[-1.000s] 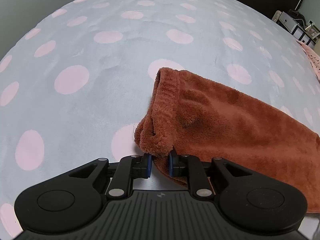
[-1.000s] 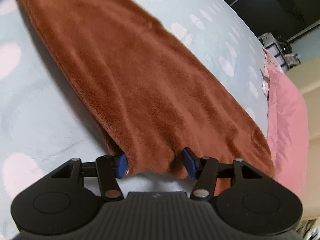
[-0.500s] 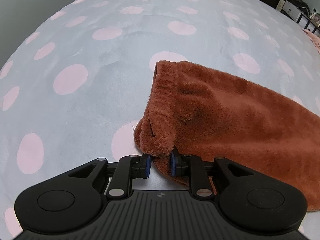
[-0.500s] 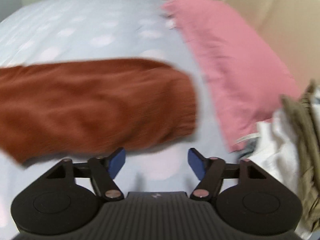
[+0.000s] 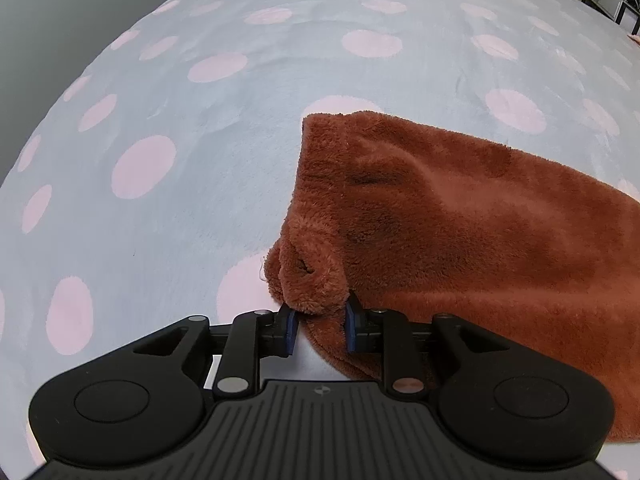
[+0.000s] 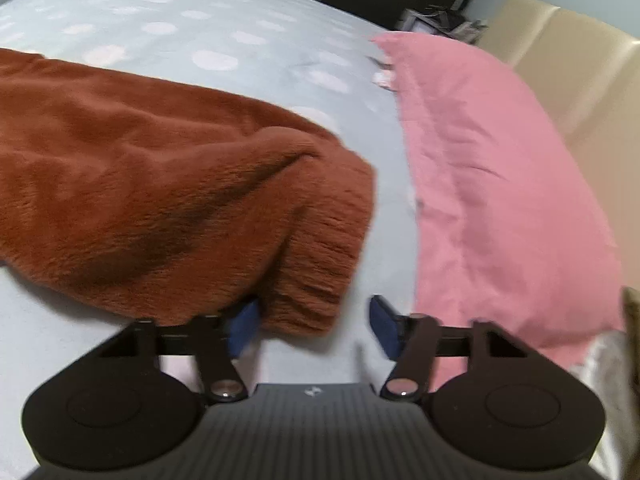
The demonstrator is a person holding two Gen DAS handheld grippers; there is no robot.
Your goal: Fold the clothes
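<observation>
A rust-brown fleece garment [image 5: 460,220] lies flat on the bed. My left gripper [image 5: 320,322] is shut on a bunched corner of it, the fuzzy fabric pinched between the blue pads. In the right wrist view the same fleece garment [image 6: 140,184] stretches off to the left, and its ribbed cuff end [image 6: 320,272] lies right at my fingers. My right gripper [image 6: 314,326] is open, its left pad at the edge of the cuff and its right pad out over bare blanket.
The bed is covered by a light blue blanket with pink dots [image 5: 160,120]. A pink pillow [image 6: 500,180] lies close to the right of the cuff. Beige and white clothes [image 6: 616,360] pile at the far right. A beige headboard [image 6: 580,64] stands behind.
My right gripper let go of the garment's long edge, swung to the right and came down at the cuff end near the pink pillow. My left gripper kept its hold and barely moved.
</observation>
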